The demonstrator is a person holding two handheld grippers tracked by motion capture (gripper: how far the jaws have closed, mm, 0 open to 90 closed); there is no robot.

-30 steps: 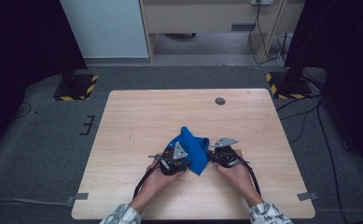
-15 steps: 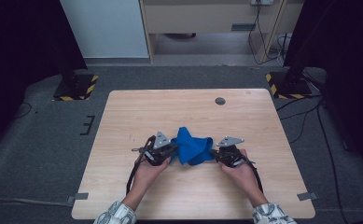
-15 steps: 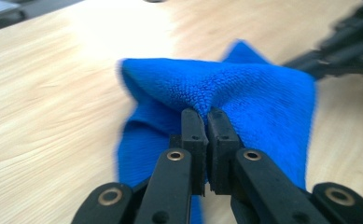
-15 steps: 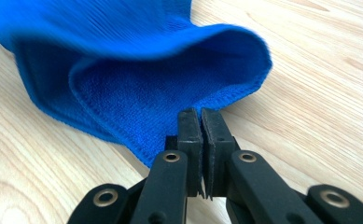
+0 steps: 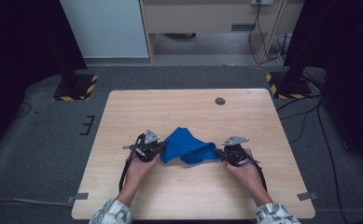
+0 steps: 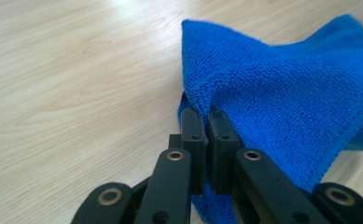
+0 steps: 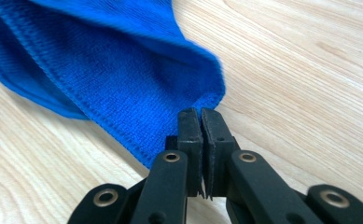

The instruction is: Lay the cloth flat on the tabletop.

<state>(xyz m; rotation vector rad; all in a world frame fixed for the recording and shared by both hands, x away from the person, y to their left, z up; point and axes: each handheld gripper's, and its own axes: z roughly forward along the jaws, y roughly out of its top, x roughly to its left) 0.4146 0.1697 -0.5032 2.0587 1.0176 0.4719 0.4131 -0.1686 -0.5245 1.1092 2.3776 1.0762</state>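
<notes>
A blue microfibre cloth [image 5: 187, 145] hangs stretched between my two grippers just above the wooden table [image 5: 188, 107], near its front middle. My left gripper [image 5: 159, 148] is shut on the cloth's left corner; in the left gripper view the cloth [image 6: 286, 93] bunches out from between the closed jaws of the left gripper [image 6: 206, 122]. My right gripper [image 5: 218, 153] is shut on the right corner. In the right gripper view the cloth's stitched hem [image 7: 123, 79] runs into the pinched jaws of the right gripper [image 7: 201, 120].
A small dark round disc [image 5: 220, 101] sits in the tabletop near the far edge, right of centre. Cables trail from both grippers along the forearms. Dark stands with yellow-black bases [image 5: 75, 87] flank the table on grey carpet.
Both grippers have moved apart sideways, the left going left and the right going right. The cloth has been drawn out from a bunched peak into a wider, lower span between them.
</notes>
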